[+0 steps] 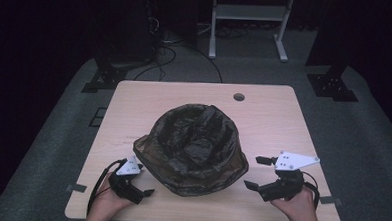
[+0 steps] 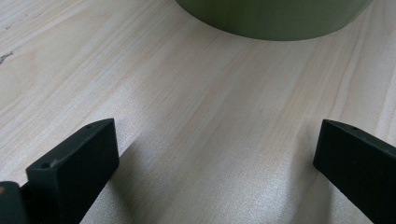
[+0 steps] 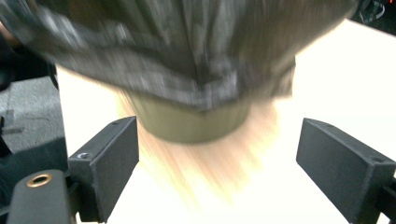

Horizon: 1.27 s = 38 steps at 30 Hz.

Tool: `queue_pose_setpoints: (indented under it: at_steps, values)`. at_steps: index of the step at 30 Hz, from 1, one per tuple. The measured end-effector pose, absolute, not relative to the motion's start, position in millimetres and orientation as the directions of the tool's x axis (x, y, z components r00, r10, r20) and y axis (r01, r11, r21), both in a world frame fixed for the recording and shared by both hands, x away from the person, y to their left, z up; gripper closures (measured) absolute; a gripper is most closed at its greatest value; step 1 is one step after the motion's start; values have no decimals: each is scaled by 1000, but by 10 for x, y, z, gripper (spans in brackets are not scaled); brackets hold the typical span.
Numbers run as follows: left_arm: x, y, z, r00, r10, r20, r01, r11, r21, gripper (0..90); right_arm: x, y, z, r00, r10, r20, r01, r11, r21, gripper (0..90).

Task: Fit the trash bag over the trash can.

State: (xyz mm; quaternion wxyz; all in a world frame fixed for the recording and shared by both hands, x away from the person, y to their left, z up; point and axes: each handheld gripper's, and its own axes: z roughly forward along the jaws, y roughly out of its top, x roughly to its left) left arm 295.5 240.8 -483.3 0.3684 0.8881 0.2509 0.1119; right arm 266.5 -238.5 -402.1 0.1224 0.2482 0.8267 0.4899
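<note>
The bin (image 1: 191,153), an olive-green round container lined with a dark bag (image 1: 195,135) whose edge drapes over its rim, stands in the middle of the table (image 1: 273,119), between our two grippers.

Our left gripper (image 1: 143,181) sits low over the near left part of the table, held in our left hand (image 1: 107,201). Its jaws stand wide apart with nothing between them. In the left gripper view we look across bare pale wood toward the curved olive base of the bin (image 2: 275,18), which lies ahead of the jaws and apart from them.

Our right gripper (image 1: 255,172) is held in our right hand (image 1: 300,207) at the near right of the table, its grey three-cornered plate (image 1: 296,160) on top. Its jaws are also spread wide and hold nothing. They point toward the bin's right side, near it but not touching. The right gripper view is blurred, yet we can make out the bag's crumpled overhang (image 3: 187,56) above the bin's lower wall (image 3: 196,123), ahead of the open jaws.

Farther out, a small round hole (image 1: 239,97) marks the far side of the table. Beyond the table, on the grey floor (image 1: 373,138), stand a white frame (image 1: 250,23) and black stands with cables.
</note>
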Motion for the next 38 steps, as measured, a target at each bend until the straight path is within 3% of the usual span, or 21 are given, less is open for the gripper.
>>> queue_pose_setpoints:
  at_steps: [10,18,38]
  values:
    - [2954,2409,-4834,849,528,13,363,-602,711,0,2725,-2386,-4501,-819,572,32,349,455,819,121]
    - [2953,2410,-4834,850,527,13,363,-602,712,0,2786,-2172,-4734,-835,549,-8,353,547,759,121]
    - [2953,2411,-4834,850,527,13,362,-602,711,0,2829,-1968,-4852,-859,512,5,358,594,721,117]
